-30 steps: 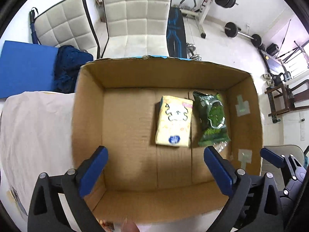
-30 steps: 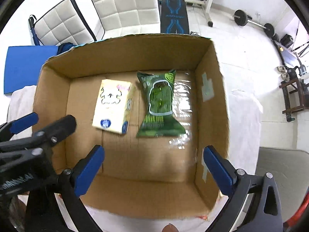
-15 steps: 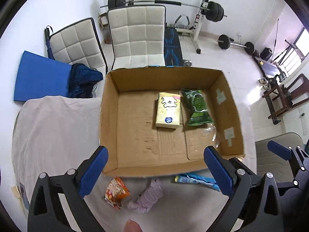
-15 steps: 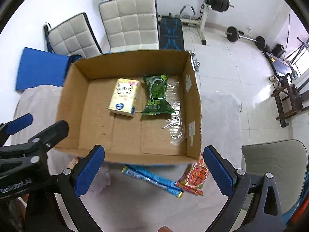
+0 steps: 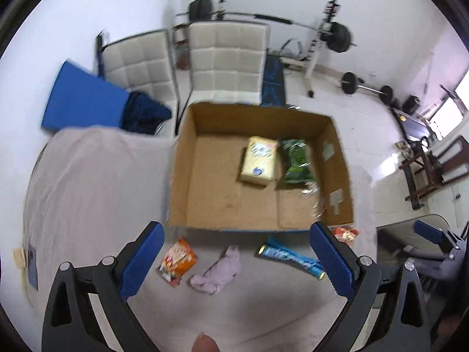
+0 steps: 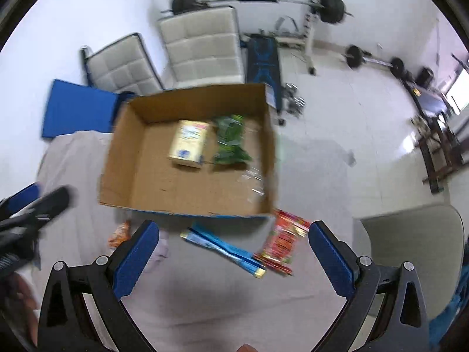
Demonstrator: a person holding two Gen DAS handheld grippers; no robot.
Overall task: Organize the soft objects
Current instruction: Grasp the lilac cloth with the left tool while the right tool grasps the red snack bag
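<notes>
An open cardboard box [image 5: 222, 205] [image 6: 164, 184] stands on a cloth-covered table. In it lie a yellow tissue pack [image 5: 259, 161] [image 6: 190, 143] and a green snack bag [image 5: 296, 161] [image 6: 230, 143]. In front of the box lie an orange snack packet [image 5: 177, 261] [image 6: 120, 233], a lilac soft cloth [image 5: 218, 272], a blue wrapper [image 5: 290, 259] [image 6: 225, 248] and a red packet [image 5: 344, 232] [image 6: 283, 240]. My left gripper [image 5: 234, 267] is open and empty above the cloth. My right gripper [image 6: 233, 262] is open and empty above the blue wrapper.
Two white padded chairs [image 5: 225, 61] and a blue mat [image 5: 82, 99] stand behind the table. Gym weights [image 5: 337, 38] are at the back wall. A grey chair seat [image 6: 410, 246] is at the right. The left gripper shows at the right wrist view's left edge [image 6: 35, 208].
Both grippers have pulled back and up from over the box. The items on the table in front of the box have come into view.
</notes>
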